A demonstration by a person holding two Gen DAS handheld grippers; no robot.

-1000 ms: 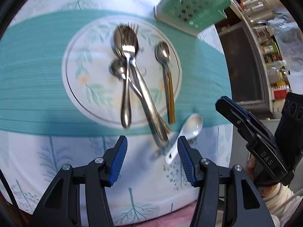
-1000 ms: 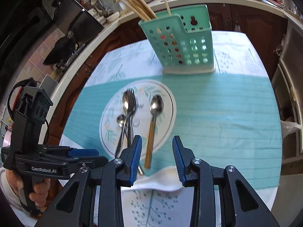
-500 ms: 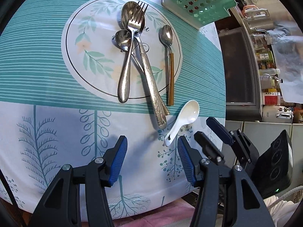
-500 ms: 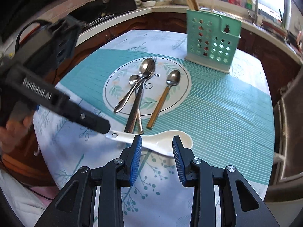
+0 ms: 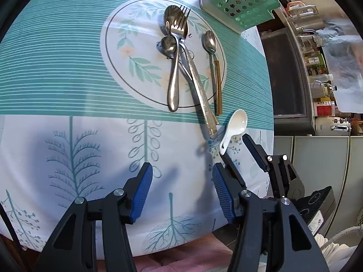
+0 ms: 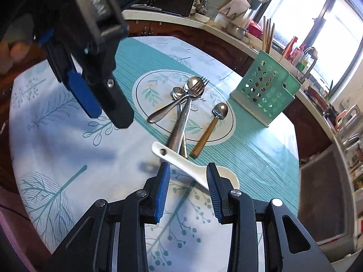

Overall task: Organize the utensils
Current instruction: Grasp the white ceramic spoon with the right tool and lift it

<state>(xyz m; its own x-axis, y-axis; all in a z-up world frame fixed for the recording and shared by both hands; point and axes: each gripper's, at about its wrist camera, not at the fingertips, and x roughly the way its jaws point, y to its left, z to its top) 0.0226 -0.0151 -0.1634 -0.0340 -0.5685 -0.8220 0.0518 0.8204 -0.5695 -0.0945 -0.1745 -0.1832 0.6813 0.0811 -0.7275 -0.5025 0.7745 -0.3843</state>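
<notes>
A white ceramic spoon (image 6: pixel 188 165) lies on the tablecloth near the table's front edge. My right gripper (image 6: pixel 188 172) is open and low over it, one finger on each side of the handle, pads not pressing. In the left wrist view the spoon (image 5: pixel 236 122) has the right gripper (image 5: pixel 234 147) at its handle end. My left gripper (image 5: pixel 181 174) hovers open and empty over the cloth to the left, also seen as the left gripper (image 6: pixel 106 115). A fork (image 5: pixel 181 22), two steel spoons and a wooden-handled spoon (image 5: pixel 213 45) lie on a round leaf-patterned plate (image 5: pixel 127 34).
A green perforated utensil caddy (image 6: pixel 265 93) holding chopsticks (image 6: pixel 268 34) stands beyond the plate at the table's far right. A kitchen counter with pots and bottles runs behind. The table's edge (image 5: pixel 270 113) drops off just right of the white spoon.
My right gripper has rolled and swung down to the white spoon, which now sits between its fingers. My left gripper has drawn back slightly toward the near edge.
</notes>
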